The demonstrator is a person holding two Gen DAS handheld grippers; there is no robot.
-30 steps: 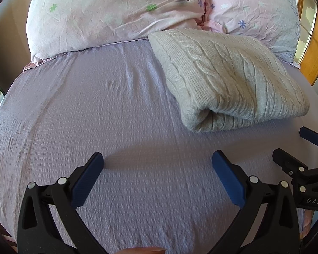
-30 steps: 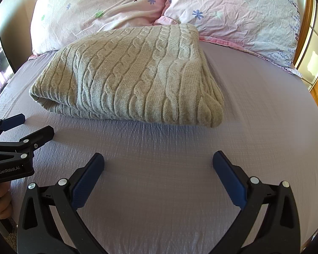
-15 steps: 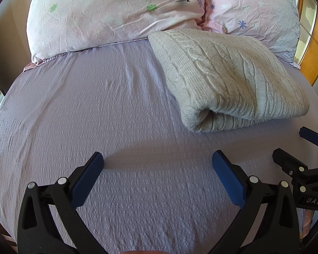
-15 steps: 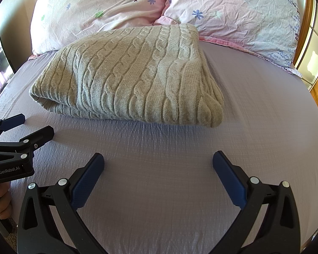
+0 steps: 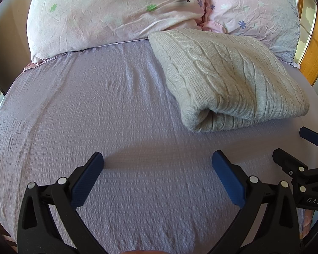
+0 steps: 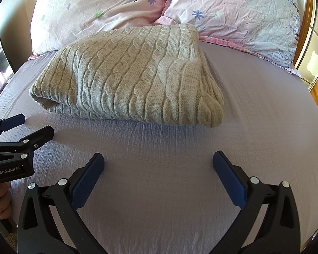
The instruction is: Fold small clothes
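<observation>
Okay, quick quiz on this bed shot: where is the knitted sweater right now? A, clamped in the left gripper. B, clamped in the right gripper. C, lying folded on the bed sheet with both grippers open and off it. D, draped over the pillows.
C: the sweater lies folded on the sheet, with the left gripper and right gripper both open short of it.

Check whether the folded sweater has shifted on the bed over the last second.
No. The sweater keeps its far edge against the pillows; both grippers stay open.
</observation>
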